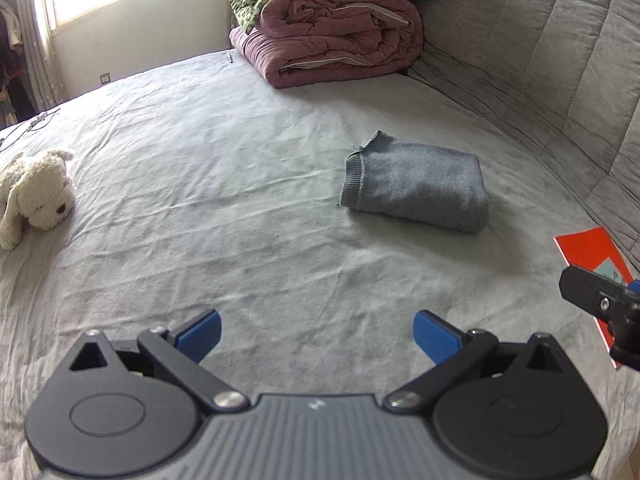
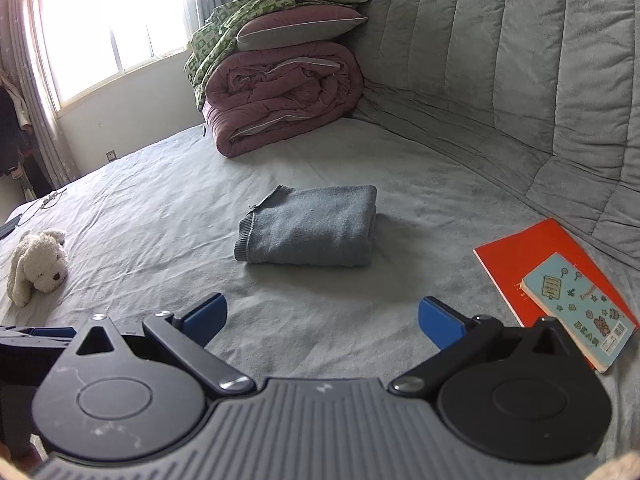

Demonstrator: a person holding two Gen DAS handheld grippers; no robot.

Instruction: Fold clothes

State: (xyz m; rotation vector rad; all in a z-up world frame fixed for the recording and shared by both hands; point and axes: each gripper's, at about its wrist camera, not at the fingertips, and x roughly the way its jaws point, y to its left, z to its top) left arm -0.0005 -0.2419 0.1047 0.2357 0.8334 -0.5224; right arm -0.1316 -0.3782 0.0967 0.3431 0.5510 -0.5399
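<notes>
Tongs (image 1: pixel 318 330) wide apart, both empty.

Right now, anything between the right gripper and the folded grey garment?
Nothing visible. The right gripper is open with only bare bed sheet ahead up to the folded grey garment. The orange book lies off to the right.

Both claws (image 1: pixel 318 330) (image 2: pixel 322 320) wide, empty

A grey-blue folded garment (image 2: pixel 310 232) lies on the pale grey bed (image 2: pixel 160 208). The plush dog (image 2: pixel 38 266) is cream-white, the folded quilt (image 2: pixel 280 100) dusty pink, the blanket (image 2: pixel 224 28) green-patterned, the notebook (image 2: pixel 532 252) orange-red, and the booklet (image 2: pixel 576 308) light blue with cartoon prints.
</notes>
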